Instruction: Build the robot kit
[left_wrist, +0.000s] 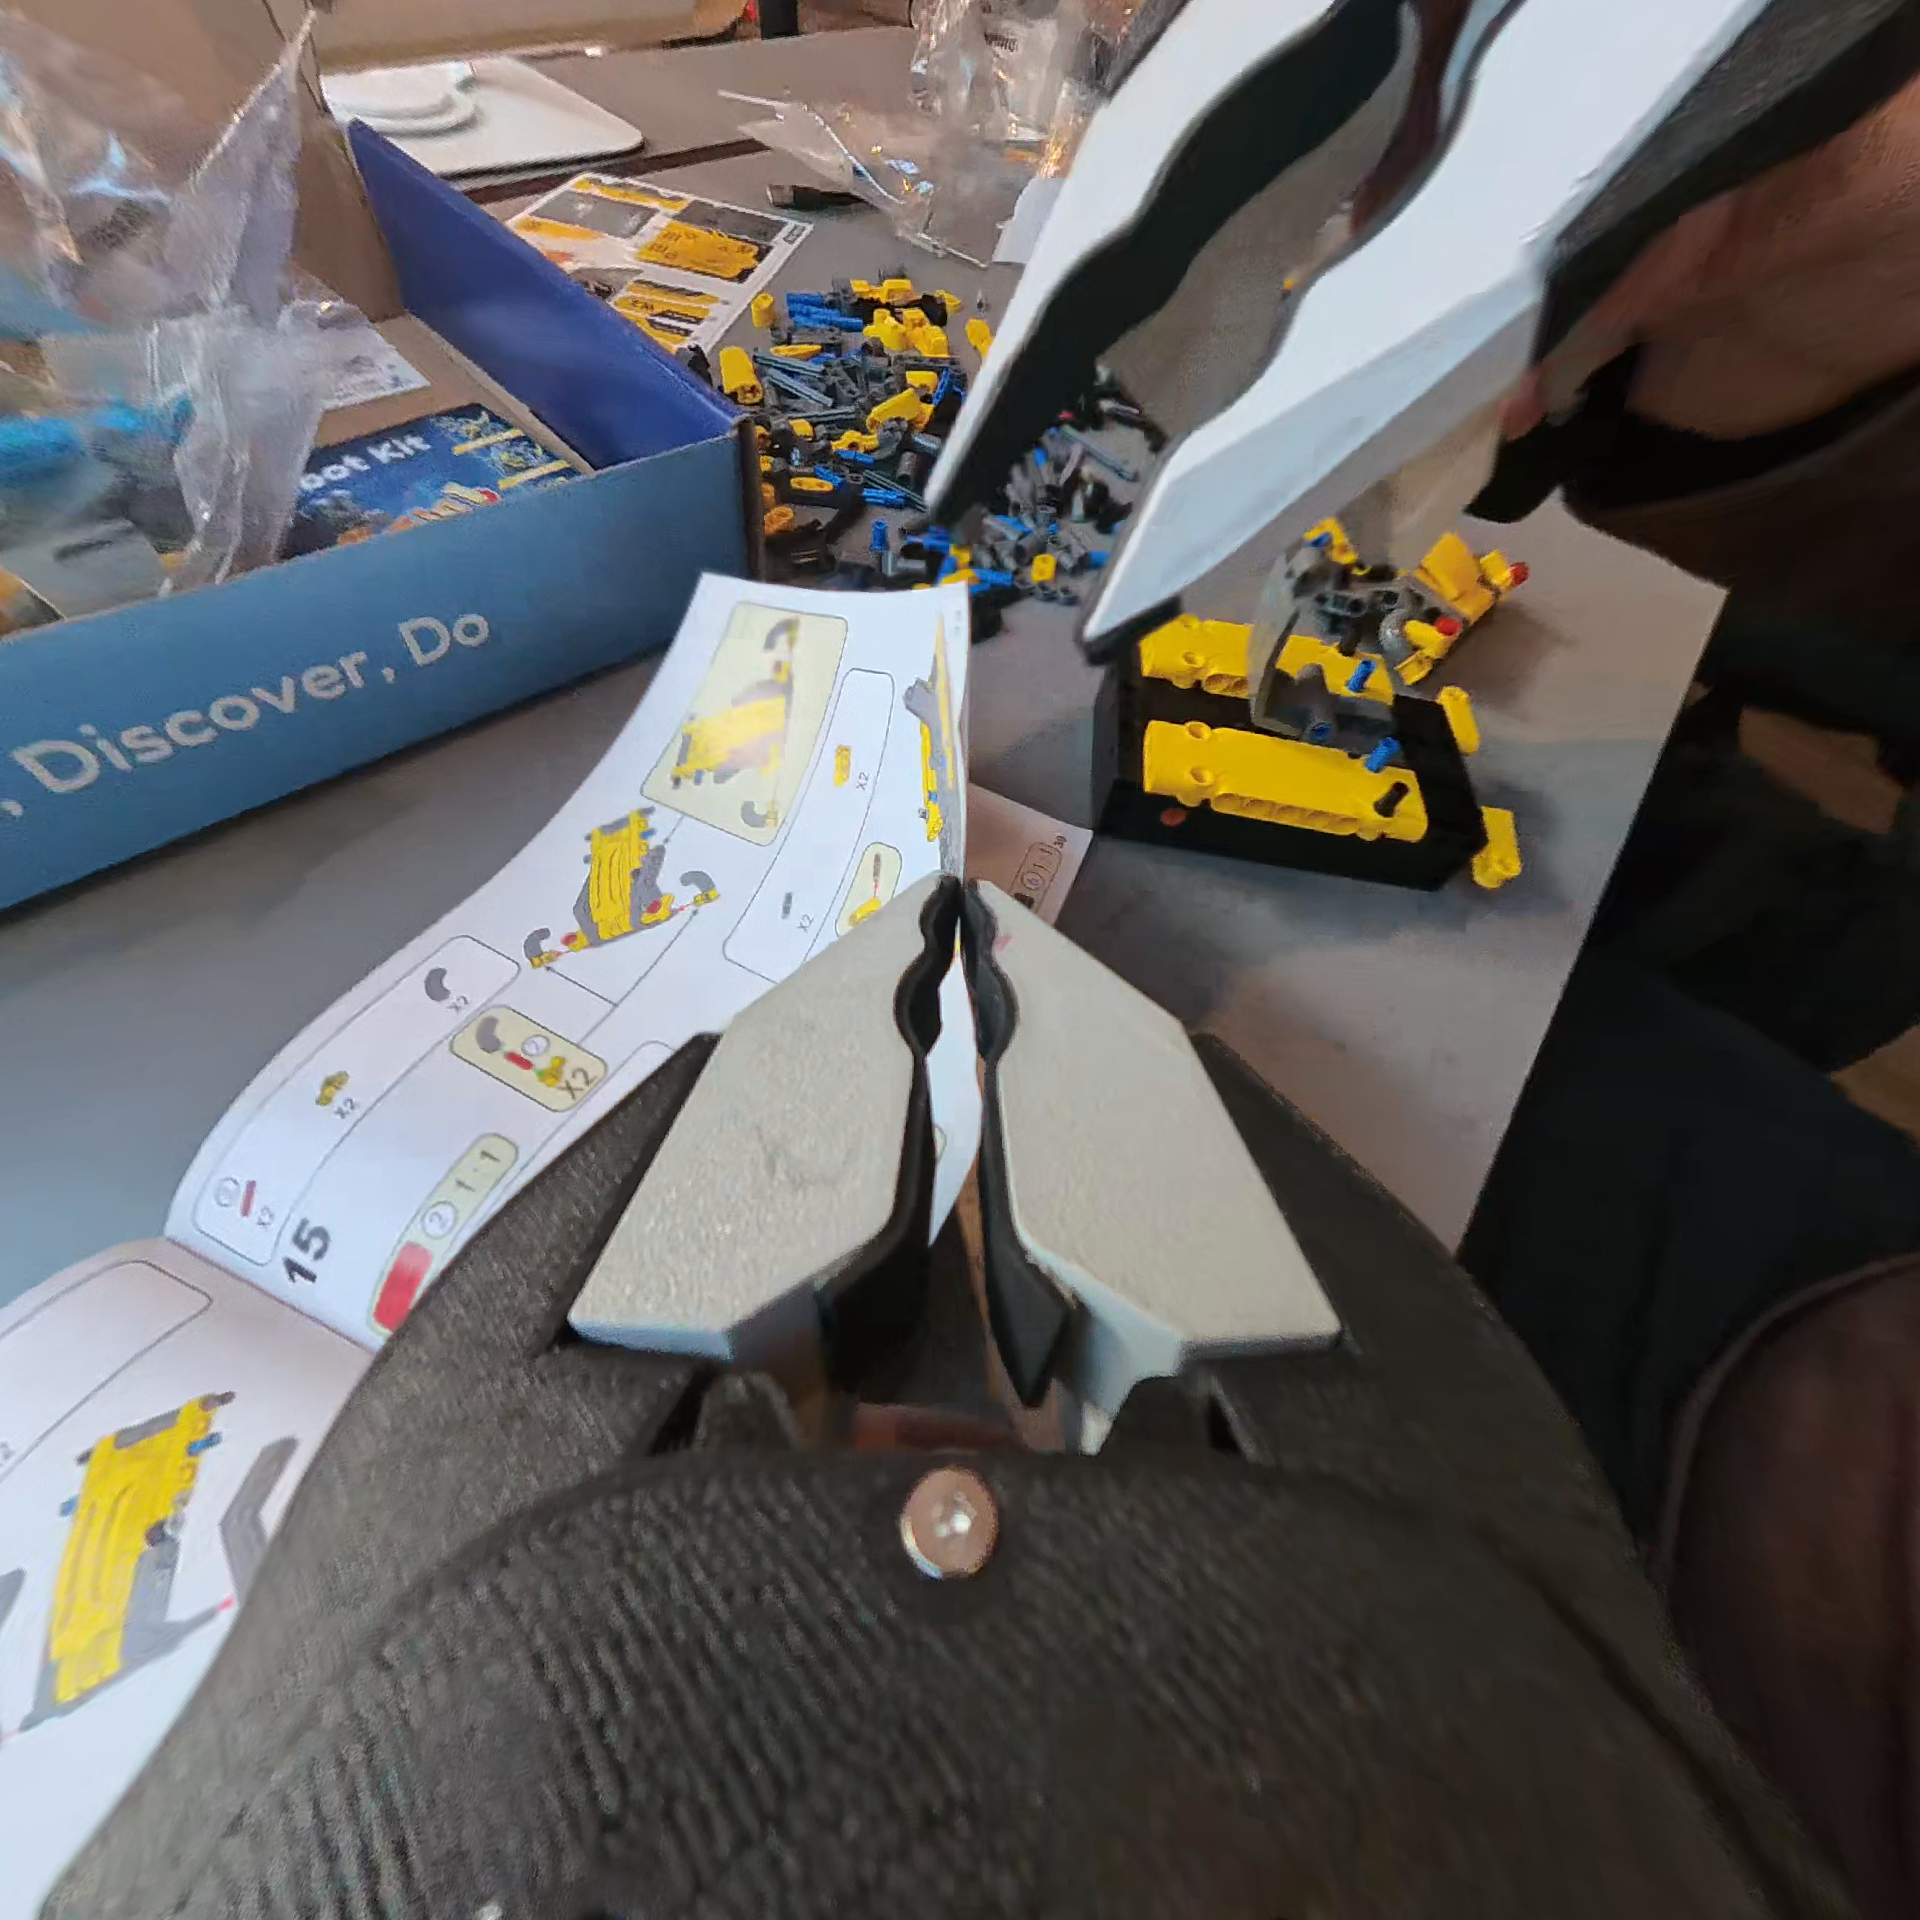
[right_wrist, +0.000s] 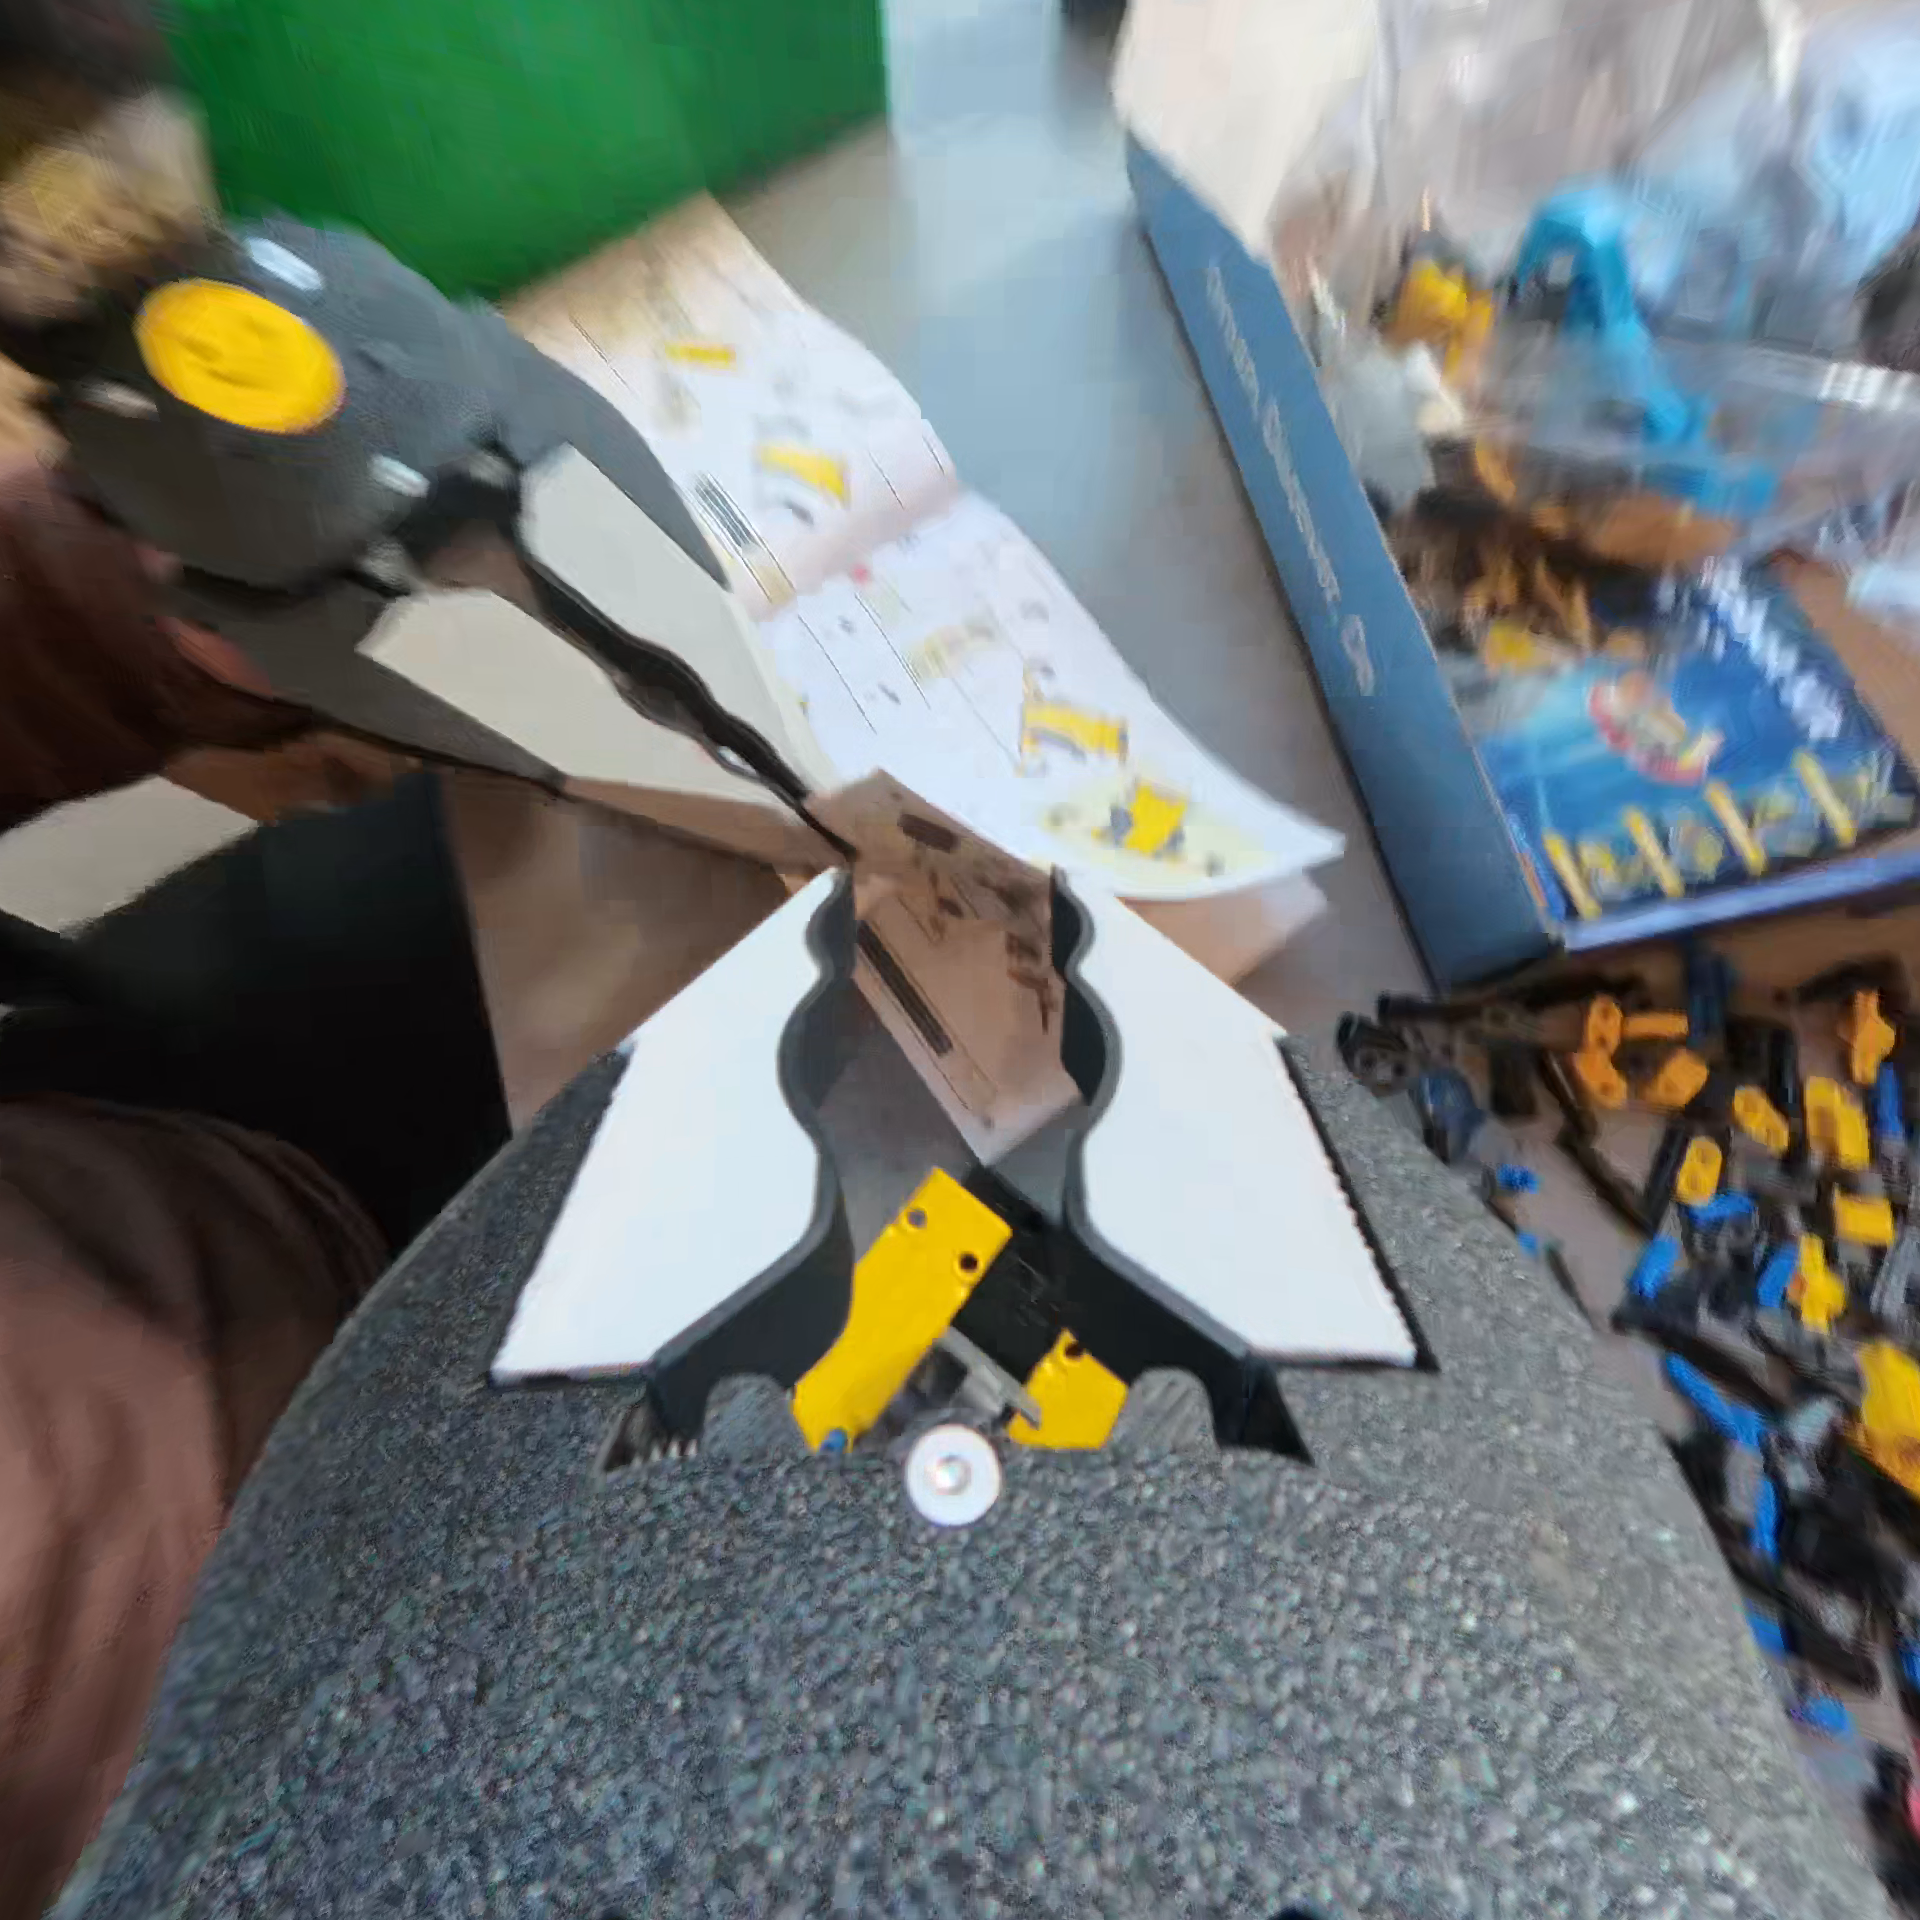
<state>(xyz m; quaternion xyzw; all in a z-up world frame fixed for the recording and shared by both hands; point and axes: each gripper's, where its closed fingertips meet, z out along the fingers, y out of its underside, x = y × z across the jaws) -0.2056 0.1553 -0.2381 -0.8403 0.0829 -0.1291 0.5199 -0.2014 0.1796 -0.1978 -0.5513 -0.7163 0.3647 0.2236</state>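
1. Grey bench (left_wrist: 312, 997): carries all the items below.
2. Blue cardboard box (left_wrist: 395, 665), open, at the far left of the bench in the left wrist view; clear plastic bags (left_wrist: 218, 343) and a printed blue sheet lie inside it.
3. Instruction booklet (left_wrist: 582, 956), open beside the box, one page curling upward off the bench.
4. Left claw (left_wrist: 958, 914): fingers pressed together on the edge of the raised page, which passes between the pads.
5. Right claw (right_wrist: 951, 904): fingers apart, gripping nothing; the lifted page lies in the gap between them, and the left claw's tips sit just beside them. In the left wrist view it hangs above the model.
6. Partly built model (left_wrist: 1299, 738), yellow beams on a black base, standing near the bench edge, just right of the booklet.
7. Heap of loose parts (left_wrist: 883, 416), yellow, blue, black and grey, spread between the box and the model.
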